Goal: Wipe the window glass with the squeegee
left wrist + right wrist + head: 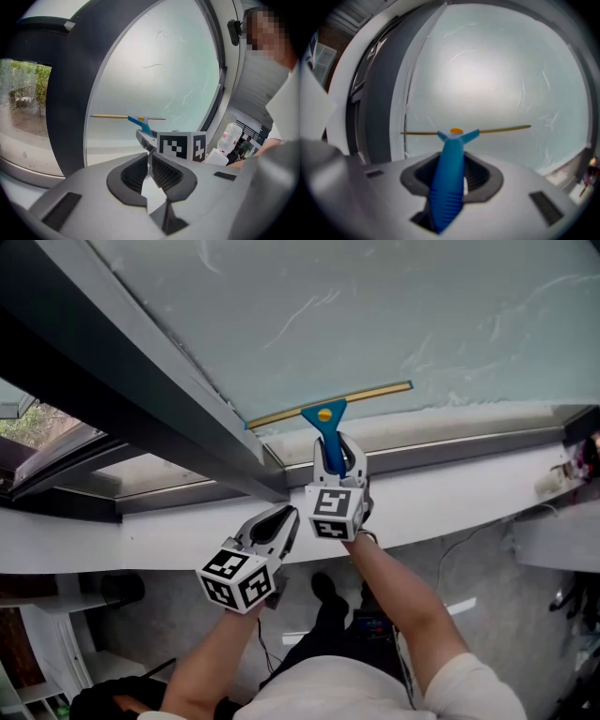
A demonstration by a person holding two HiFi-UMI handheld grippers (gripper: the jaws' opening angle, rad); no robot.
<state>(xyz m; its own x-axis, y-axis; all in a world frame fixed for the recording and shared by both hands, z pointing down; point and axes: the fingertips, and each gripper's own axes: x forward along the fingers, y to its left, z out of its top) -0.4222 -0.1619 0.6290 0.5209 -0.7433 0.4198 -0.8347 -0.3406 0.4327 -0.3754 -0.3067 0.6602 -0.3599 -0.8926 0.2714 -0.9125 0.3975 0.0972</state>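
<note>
Right tongs (454, 174) are clamping the blue handle of the squeegee (451, 154). The handle's lower end is disappearing between the pads and is showing blurred in the right gripper view. Whether the yellow blade is pressing on the window glass (375, 315) cannot be made out. The blade is lying along the glass's lower edge, with its left end reaching the lower left corner beside the dark frame (141, 399). Left tongs (150, 171) are sitting closed on nothing, their pads meeting at the tips, below and left of the right tongs and apart from the squeegee. In the head view both forearms (403, 606) are reaching up past the white sill (450, 493), cut off at the bottom edge.
</note>
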